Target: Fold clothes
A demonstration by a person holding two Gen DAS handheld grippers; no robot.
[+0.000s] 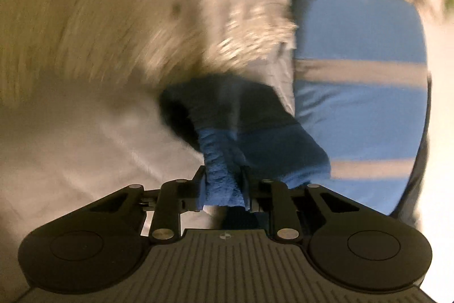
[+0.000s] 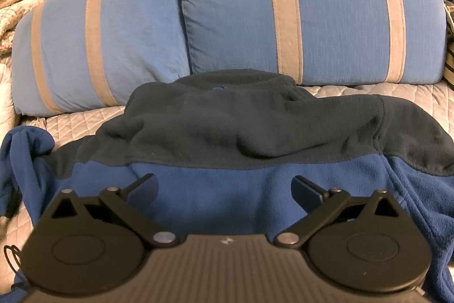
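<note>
quilted bed [image 2: 397, 98] | striped pillows [image 2: 312, 13] | fleece [image 2: 227, 132] | left tool [image 1: 224, 183] clamped

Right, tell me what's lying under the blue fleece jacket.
Under the two-tone blue and navy fleece jacket lies a pale quilted bedspread, showing beside it on both sides. Two blue pillows with tan stripes stand behind. Anything beneath the jacket's middle is covered.

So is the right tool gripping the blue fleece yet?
No, the right tool hovers open over the fleece jacket, fingers spread wide apart.
</note>
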